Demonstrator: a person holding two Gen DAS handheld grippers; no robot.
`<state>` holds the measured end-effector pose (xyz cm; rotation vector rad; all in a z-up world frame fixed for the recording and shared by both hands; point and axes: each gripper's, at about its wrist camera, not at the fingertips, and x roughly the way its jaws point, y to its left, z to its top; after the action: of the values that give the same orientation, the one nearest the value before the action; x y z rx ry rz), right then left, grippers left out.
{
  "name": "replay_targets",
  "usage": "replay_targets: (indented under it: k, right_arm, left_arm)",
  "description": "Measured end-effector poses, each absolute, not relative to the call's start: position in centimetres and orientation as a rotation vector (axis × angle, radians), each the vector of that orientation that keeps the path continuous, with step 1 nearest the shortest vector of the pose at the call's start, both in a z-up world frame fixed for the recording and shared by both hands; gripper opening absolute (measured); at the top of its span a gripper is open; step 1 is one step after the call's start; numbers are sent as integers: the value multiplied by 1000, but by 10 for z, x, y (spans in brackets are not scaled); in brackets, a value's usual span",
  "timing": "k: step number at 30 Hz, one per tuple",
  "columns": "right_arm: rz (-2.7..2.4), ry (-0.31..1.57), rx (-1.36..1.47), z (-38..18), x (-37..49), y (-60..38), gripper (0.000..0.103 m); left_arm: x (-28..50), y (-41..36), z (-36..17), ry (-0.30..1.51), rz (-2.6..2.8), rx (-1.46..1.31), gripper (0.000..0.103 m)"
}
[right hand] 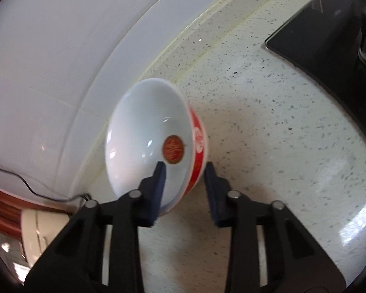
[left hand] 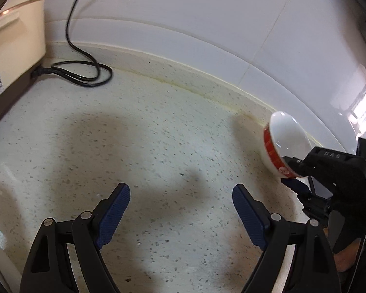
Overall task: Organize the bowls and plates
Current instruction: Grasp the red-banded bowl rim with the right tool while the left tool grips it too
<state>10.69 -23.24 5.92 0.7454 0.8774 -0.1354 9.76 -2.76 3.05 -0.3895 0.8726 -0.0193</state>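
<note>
In right tongs: tilted white bowl, red band outside.

left claw agape, right claw gripping bowl

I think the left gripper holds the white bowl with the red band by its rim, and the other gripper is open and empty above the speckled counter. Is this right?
Not quite: the sides are swapped. The right gripper holds the white bowl with the red band by its rim, one finger inside and one outside, as the right wrist view shows. The left gripper is the one open and empty above the speckled counter.
</note>
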Motion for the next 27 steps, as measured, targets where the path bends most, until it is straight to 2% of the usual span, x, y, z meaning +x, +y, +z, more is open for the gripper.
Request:
replay_targets:
  k: [5, 10, 16, 20, 22, 23, 24, 26, 27]
  right_arm:
    - [-108, 952, 657, 61, 98, -227, 13]
    - [4, 1016, 551, 68, 80, -207, 13]
    - [91, 1065, 442, 75, 54, -172, 13]
    - [81, 1035, 432, 79, 48, -163, 17]
    - [71, 1021, 436, 76, 46, -160, 21]
    - [72, 1019, 443, 76, 46, -160, 27]
    - [77, 1012, 465, 76, 44, -161, 40]
    - [94, 982, 519, 81, 27, -167, 55]
    - [100, 970, 524, 81, 21, -169, 55]
  left_arm:
    - [105, -26, 25, 907, -93, -456, 87]
    - [102, -8, 29, 900, -215, -664, 87]
    - [103, -11, 26, 969, -166, -609, 87]
    - [102, -18, 32, 993, -133, -558, 87]
    - [97, -16, 35, 993, -114, -532, 87]
    - [96, -16, 38, 989, -110, -525, 87]
    - [94, -14, 40, 988, -112, -522, 87]
    - [94, -16, 42, 991, -114, -498, 87]
    - [94, -20, 43, 995, -119, -483, 86]
